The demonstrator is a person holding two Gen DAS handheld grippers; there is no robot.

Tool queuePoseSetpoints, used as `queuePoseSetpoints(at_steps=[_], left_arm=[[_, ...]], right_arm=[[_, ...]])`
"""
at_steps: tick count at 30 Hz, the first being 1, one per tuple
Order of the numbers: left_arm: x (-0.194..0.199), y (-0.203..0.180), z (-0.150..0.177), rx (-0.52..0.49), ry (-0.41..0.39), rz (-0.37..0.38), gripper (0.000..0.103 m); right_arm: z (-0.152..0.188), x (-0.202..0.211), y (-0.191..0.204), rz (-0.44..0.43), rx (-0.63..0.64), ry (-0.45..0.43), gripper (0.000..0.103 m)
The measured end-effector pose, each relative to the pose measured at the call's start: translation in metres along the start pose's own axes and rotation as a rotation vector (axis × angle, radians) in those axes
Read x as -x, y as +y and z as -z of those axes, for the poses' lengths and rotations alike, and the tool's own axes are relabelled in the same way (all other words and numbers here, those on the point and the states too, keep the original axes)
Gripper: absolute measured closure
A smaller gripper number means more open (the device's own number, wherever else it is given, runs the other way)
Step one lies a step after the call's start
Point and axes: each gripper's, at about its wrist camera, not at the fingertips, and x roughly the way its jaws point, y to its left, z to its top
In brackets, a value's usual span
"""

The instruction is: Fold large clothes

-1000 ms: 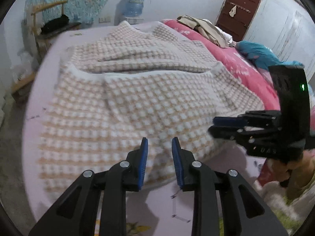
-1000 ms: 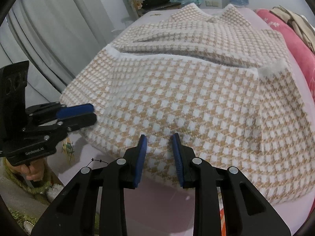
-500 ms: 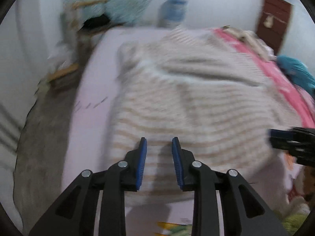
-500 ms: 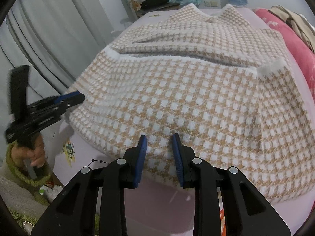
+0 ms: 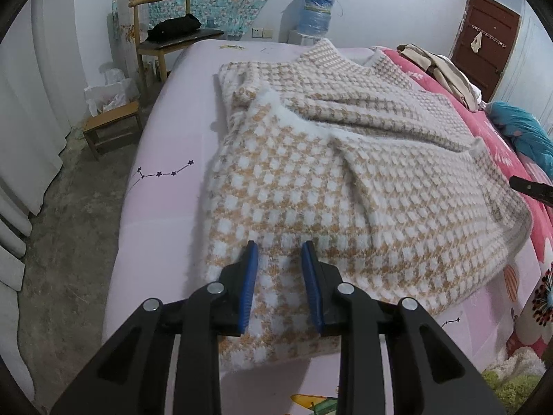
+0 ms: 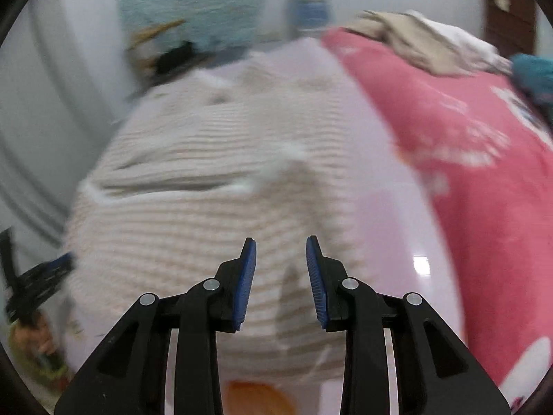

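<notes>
- Left wrist view: the checked sweater [image 5: 345,186] lies spread over the pale pink sheet [image 5: 166,207], filling the centre and right of the frame, its near hem running to the bottom centre.
- The left gripper [image 5: 279,263] hangs over that near hem at lower centre; its blue pads stand apart with nothing pinched between them — released, not grasping. Whether the tips touch the knit I cannot tell.
- A wooden chair [image 5: 162,34] and a water bottle [image 5: 316,12] stand at the top of the frame, well apart from the work; a dark tip at the right edge is probably the other gripper.
- Right wrist view: badly blurred. The right gripper [image 6: 280,259] sits at lower centre over the sweater's right-hand hem [image 6: 207,207], beside the red blanket [image 6: 466,173]; its jaws are opening and nothing lies between them.
- Risks, as I judge them: with the two claws at uneven spots along the hem, the fold may come out skewed; the thick fluffy knit may slip from a shallow pinch, or a deep bite may catch the sheet too — and the folded-in sleeve at upper centre could slide loose when lifted.
</notes>
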Motion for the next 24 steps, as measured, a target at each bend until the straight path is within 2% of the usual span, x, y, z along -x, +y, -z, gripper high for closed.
queuePoseSetpoints(at_steps=[2, 3, 4, 8, 11, 13, 15, 17, 20, 24], left_arm=[[0.0, 0.0, 0.0, 0.005, 0.0, 0.002, 0.077], [0.0, 0.0, 0.0, 0.005, 0.0, 0.003, 0.077], [-0.002, -0.001, -0.001, 0.005, 0.001, 0.003, 0.077], [-0.002, 0.0, -0.004, 0.015, 0.009, 0.01, 0.077], [-0.002, -0.001, -0.006, 0.018, 0.019, 0.015, 0.077], [0.002, -0.001, -0.009, 0.023, 0.021, 0.02, 0.076], [0.008, -0.003, -0.014, 0.022, 0.009, 0.015, 0.065], [0.014, -0.007, -0.02, 0.014, -0.012, 0.002, 0.048], [0.022, -0.015, -0.031, -0.007, -0.05, -0.022, 0.03], [0.019, -0.024, -0.046, -0.031, -0.048, -0.069, 0.022]], right_arm=[[0.004, -0.018, -0.012, 0.081, -0.016, 0.057, 0.078], [0.006, -0.024, -0.016, 0.09, -0.027, 0.072, 0.07], [0.009, -0.028, -0.02, 0.078, -0.052, 0.076, 0.07], [0.008, -0.021, -0.022, 0.064, -0.09, 0.069, 0.07], [0.005, -0.007, -0.012, 0.088, -0.051, 0.032, 0.07], [0.001, 0.008, -0.001, 0.064, -0.018, -0.011, 0.063], [-0.004, 0.018, 0.007, 0.058, 0.011, -0.042, 0.05], [-0.008, 0.025, 0.019, 0.046, 0.052, -0.07, 0.045], [-0.013, 0.025, 0.032, 0.023, 0.096, -0.077, 0.035], [-0.022, 0.012, 0.048, -0.004, 0.135, -0.064, 0.027]])
